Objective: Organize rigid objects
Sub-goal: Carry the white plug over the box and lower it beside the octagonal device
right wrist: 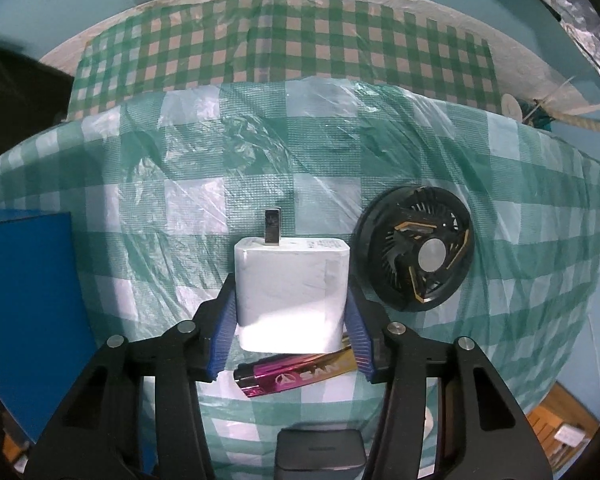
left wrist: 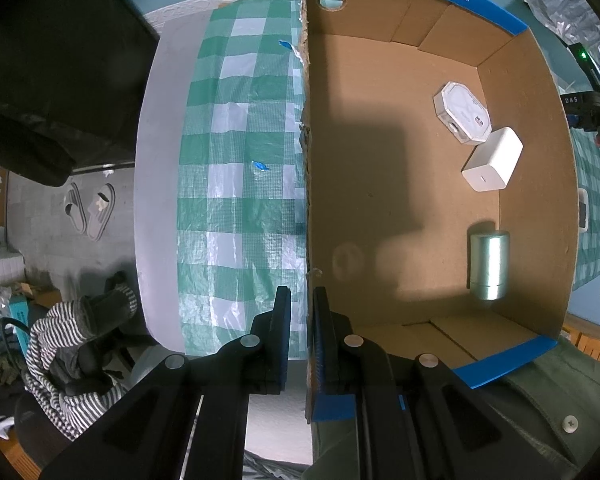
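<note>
Left wrist view: cardboard box [left wrist: 400, 208], matte brown with blue-taped rims, already holding an octagonal white case [left wrist: 462, 112], a rounded white cube [left wrist: 492, 165] and a shiny metal cylinder [left wrist: 489, 266]. Left gripper [left wrist: 302, 300] pinches the box's side wall between its blue pads.

Right wrist view: right gripper [right wrist: 291, 322] squeezes a smooth white charger [right wrist: 291, 292], metal prong up, above the crinkled green-checked plastic tablecloth [right wrist: 180, 184]. Still outside the box, by appearance: round black fan [right wrist: 416, 254], glossy pink-and-gold lighter [right wrist: 296, 376], dark block [right wrist: 320, 454].

Judged roughly half sorted.
</note>
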Motion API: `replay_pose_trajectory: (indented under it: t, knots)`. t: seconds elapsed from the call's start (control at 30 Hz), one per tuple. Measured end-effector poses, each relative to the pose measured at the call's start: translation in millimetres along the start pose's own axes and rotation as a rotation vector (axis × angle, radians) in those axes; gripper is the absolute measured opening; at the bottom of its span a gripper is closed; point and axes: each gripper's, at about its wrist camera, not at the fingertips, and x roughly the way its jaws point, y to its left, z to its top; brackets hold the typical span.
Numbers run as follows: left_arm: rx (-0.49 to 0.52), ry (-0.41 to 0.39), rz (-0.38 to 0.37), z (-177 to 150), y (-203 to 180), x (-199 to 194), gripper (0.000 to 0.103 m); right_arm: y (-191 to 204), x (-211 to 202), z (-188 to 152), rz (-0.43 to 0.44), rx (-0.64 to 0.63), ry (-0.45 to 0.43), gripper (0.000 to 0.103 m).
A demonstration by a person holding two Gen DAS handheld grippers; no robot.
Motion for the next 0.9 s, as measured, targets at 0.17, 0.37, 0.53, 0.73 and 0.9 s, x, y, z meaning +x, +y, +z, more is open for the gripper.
replay_pose_trajectory:
  t: [0.17, 0.37, 0.53, 0.73, 0.9]
  knots:
    - [-0.002, 0.001, -0.003, 0, 1, 0, 0.011, 2, -3, -5, 0.003, -0.007, -0.007, 0.050]
    - [-0.002, 0.000, -0.004, -1, 1, 0, 0.011, 10, -19, -13, 0.023, -0.037, -0.019, 0.050]
    - [0.000, 0.000, -0.003, -1, 1, 0, 0.011, 20, -34, -20, 0.039, -0.068, -0.041, 0.050]
    - [0.004, -0.003, -0.003, -2, 0, 0, 0.011, 35, -55, -32, 0.051, -0.107, -0.074, 0.050]
    - [0.008, -0.005, -0.003, -2, 0, 0, 0.010, 48, -77, -42, 0.071, -0.152, -0.106, 0.050]
